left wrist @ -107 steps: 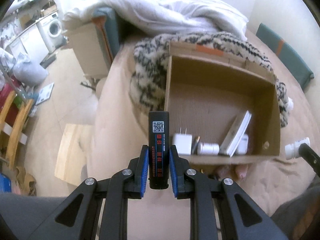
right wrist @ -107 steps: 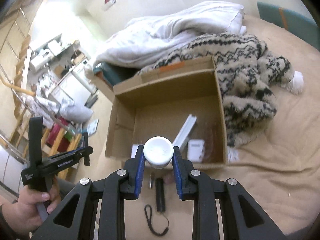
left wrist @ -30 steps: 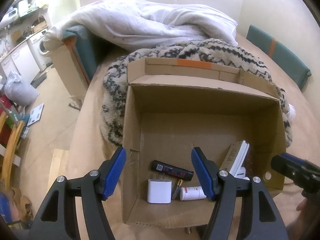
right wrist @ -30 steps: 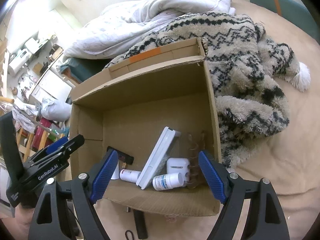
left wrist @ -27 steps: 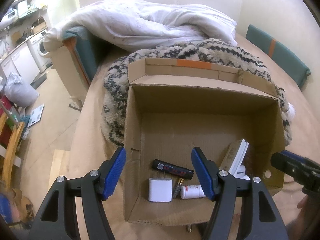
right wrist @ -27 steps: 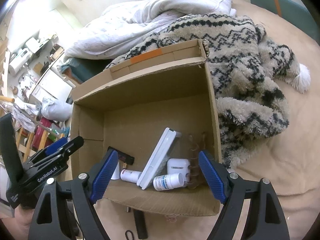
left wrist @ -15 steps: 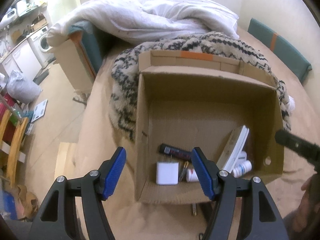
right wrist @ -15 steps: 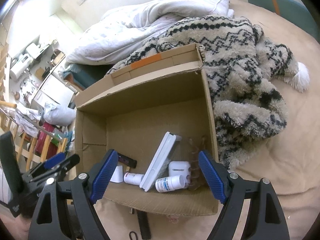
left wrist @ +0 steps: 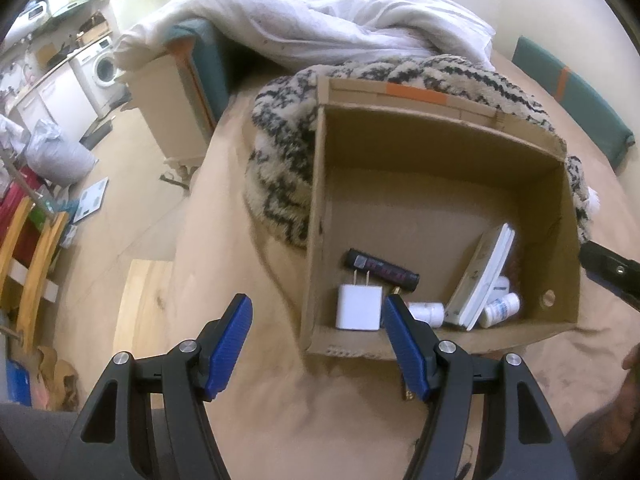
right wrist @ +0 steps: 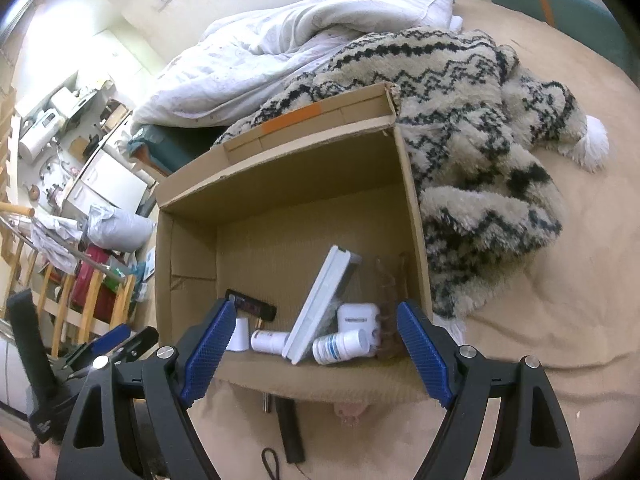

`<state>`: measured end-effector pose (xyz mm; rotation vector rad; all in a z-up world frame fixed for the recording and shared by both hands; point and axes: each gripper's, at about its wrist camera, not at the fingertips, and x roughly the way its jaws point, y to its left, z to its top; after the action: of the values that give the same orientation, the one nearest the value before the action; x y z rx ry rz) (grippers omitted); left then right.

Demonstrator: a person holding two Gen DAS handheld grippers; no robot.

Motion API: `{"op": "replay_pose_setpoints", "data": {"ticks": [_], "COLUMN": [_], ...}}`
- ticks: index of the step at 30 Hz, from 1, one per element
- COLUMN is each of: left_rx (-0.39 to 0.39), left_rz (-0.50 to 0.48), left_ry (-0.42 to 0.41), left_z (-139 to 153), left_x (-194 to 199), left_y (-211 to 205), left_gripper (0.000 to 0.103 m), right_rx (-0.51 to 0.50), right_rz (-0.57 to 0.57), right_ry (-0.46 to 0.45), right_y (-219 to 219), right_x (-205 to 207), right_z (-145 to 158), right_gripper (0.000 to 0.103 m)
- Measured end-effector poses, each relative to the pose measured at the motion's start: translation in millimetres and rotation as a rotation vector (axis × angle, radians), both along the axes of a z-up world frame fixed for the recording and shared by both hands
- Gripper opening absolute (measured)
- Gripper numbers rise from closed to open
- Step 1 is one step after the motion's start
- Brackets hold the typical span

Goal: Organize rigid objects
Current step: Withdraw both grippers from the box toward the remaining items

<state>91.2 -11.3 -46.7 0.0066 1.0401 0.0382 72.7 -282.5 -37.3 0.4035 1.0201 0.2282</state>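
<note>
An open cardboard box (left wrist: 320, 184) (right wrist: 408, 184) lies on the beige bed. Inside it are a black stick with a QR label (left wrist: 382, 269) (right wrist: 251, 304), a white plug charger (left wrist: 359, 306), two white pill bottles (left wrist: 501, 309) (right wrist: 339, 345), a white flat box (left wrist: 482, 276) (right wrist: 320, 300) leaning upright and a white earbud case (right wrist: 357, 317). My left gripper (left wrist: 318, 312) is open and empty, in front of the box's near left corner. My right gripper (right wrist: 312, 320) is open and empty above the box's near wall. A black stick with a cord (right wrist: 290, 428) lies on the bed before the box.
A patterned fluffy blanket (right wrist: 480, 128) (left wrist: 280, 168) wraps behind and beside the box. A white duvet (left wrist: 320, 16) is piled further back. The bed edge drops to the floor on the left (left wrist: 120, 200). A small metal piece (right wrist: 266, 402) lies beside the black stick.
Both grippers let go of the black QR stick and a white bottle, which now lie in the box. In the last second the left gripper has drawn back and to the left.
</note>
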Motion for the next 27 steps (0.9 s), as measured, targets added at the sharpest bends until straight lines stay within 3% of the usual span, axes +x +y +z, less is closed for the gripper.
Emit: {"op": "replay_pose_setpoints", "data": {"ticks": [6, 10, 15, 23, 27], "left_rx": [-0.01, -0.011, -0.016, -0.027, -0.027], "left_rz": [0.006, -0.009, -0.014, -0.013, -0.055], "left_ry": [0.046, 0.095, 0.098, 0.095, 0.179], "left_z": [-17, -29, -33, -33, -52], "left_x": [-6, -5, -5, -13, -15], "left_y": [2, -3, -4, -4, -16], "left_gripper": [0.065, 0.065, 0.066, 0.066, 0.066], "right_rx": [-0.001, 0.037, 0.006, -0.016, -0.017], "right_rz": [0.028, 0.074, 0.134, 0.097, 0.063], "right_ry": [0.031, 0.101, 0.189, 0.29, 0.338], "right_y": [5, 17, 33, 26, 20], "right_x": [-17, -23, -29, -23, -18], "right_z": [-3, -17, -35, -59, -71], "right_gripper": [0.088, 0.088, 0.088, 0.088, 0.088]}}
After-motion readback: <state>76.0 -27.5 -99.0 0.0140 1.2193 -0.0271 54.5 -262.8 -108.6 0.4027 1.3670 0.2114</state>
